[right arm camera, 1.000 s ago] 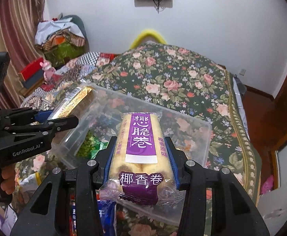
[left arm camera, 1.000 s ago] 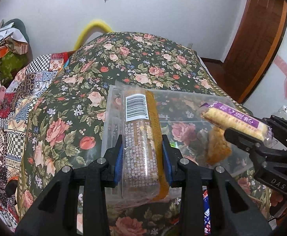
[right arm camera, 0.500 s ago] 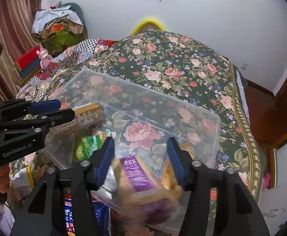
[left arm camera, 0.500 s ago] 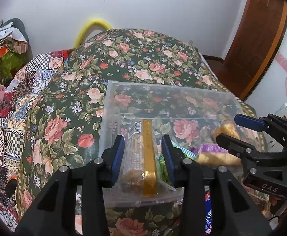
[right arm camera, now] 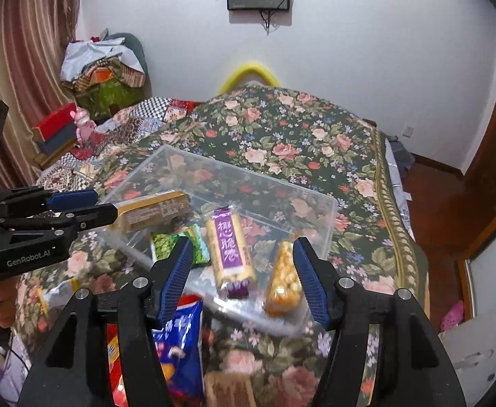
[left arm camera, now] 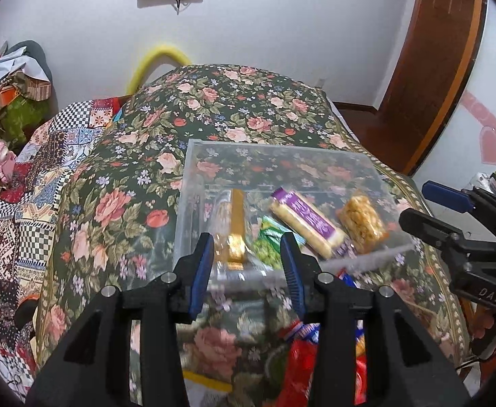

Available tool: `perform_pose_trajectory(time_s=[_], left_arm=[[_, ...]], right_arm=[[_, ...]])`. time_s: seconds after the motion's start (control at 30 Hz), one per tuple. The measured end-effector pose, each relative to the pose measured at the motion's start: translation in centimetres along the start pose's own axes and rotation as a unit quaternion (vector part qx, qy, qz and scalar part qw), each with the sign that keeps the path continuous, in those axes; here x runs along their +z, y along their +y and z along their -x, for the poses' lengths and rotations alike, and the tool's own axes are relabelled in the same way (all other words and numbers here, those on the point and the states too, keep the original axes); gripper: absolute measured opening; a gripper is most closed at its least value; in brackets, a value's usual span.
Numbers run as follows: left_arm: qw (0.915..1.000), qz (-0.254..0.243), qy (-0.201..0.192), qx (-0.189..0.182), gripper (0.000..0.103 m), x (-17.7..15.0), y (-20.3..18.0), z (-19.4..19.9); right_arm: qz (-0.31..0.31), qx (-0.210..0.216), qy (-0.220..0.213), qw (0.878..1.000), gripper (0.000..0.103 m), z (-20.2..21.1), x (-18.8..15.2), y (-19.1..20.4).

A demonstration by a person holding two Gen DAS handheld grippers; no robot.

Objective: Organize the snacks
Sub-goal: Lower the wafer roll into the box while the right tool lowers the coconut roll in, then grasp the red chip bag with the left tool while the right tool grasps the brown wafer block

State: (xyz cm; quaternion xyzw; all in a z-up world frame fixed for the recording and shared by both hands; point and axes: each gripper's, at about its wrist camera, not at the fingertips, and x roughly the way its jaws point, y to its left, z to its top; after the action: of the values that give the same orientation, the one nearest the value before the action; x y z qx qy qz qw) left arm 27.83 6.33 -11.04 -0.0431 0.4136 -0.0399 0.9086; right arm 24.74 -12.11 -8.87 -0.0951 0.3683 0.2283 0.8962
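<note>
A clear plastic bin (left arm camera: 193, 183) (right arm camera: 326, 234) sits on the floral bedspread. Inside lie a gold-wrapped biscuit pack (left arm camera: 236, 227) (right arm camera: 152, 212), a purple-labelled roll pack (left arm camera: 307, 224) (right arm camera: 231, 251), an orange snack pack (left arm camera: 361, 224) (right arm camera: 281, 281) and a green packet (left arm camera: 268, 247) (right arm camera: 173, 247). My left gripper (left arm camera: 248, 271) is open and empty just before the bin's near edge. My right gripper (right arm camera: 244, 281) is open and empty above the bin's near edge. Each gripper shows in the other's view, the right one (left arm camera: 431, 213) and the left one (right arm camera: 88, 208).
Loose snack bags lie on the bedspread before the bin: red ones (left arm camera: 298, 366) and a blue one (right arm camera: 180, 346). A patchwork quilt (left arm camera: 44, 169) and a pile of clothes (right arm camera: 105, 68) are at the left. A wooden door (left arm camera: 434, 68) is at the right.
Both grippers lowered their packs into the bin, opened and let go. The gold pack and the purple pack now lie in the bin, and both grippers have drawn back.
</note>
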Motion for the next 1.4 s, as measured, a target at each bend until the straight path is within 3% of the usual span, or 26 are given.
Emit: perform_pose_trajectory(time_s=[0.23,0.33,0.37,0.97,1.1,1.4], left_arm=[[0.9999,-0.008,0.008,-0.012,0.045,-2.8,-1.7,2.5],[0.9998,-0.009,0.011,-0.013,0.066,-4.1,-2.5,3.1],[0.9999,-0.01,0.009,-0.01,0.068,-4.6,-2.8,3.4],[0.9964,-0.032,0.059,-0.052,0.073,-10.9,-10.0,3.8],[0.9961,-0.03,0.072,-0.042,0.078,-11.7,-10.5,2.6],[0.9978,-0.037,0.055,-0.006,0.089,-12.6,-9.8,0.9]], right_arm=[[-0.005,0.002,-0.013,1.0,0.06,3.2,-2.5,0.4],[-0.006,-0.001,-0.014,1.0,0.062,4.1,-3.8,0.3],[-0.005,-0.005,-0.014,1.0,0.062,4.4,-4.2,0.4],[-0.056,-0.001,0.021,0.998,0.064,6.1,-11.6,-1.9],[-0.064,0.005,0.026,0.998,0.064,5.8,-12.3,-2.1],[-0.068,0.02,0.041,0.997,0.063,3.7,-12.9,-1.4]])
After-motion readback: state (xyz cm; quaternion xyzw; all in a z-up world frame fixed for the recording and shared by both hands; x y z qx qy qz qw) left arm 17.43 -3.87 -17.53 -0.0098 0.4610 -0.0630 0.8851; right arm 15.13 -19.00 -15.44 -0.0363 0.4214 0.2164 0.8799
